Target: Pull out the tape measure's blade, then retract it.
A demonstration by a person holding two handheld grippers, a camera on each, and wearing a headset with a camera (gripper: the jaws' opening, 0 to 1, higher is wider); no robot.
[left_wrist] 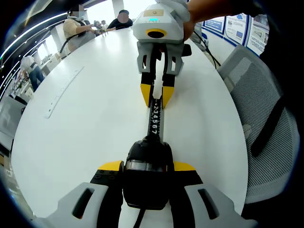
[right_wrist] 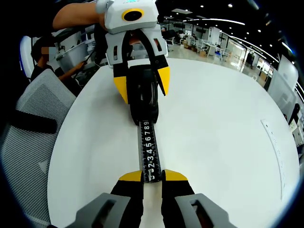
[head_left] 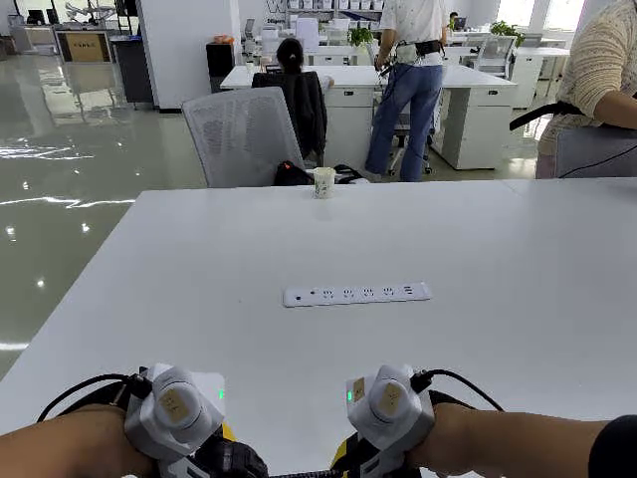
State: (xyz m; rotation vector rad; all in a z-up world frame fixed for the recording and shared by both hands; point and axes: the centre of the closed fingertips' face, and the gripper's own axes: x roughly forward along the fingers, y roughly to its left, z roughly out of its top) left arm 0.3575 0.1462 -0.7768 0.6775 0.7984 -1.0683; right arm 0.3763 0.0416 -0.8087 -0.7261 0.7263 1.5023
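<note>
Tape measure [left_wrist: 147,187]: black case clamped in your left claw [left_wrist: 148,166]; black blade [right_wrist: 149,147], white numerals, partly drawn; tip pinched by your right claw [right_wrist: 152,176].

We found all views bright and evenly lit. The glossy grey floor [head_left: 60,154] threw white glare at nine o'clock in the head view; the smooth white tabletop [head_left: 478,259] carried only faint shadows. Both gripper views bowed at their edges.
</note>
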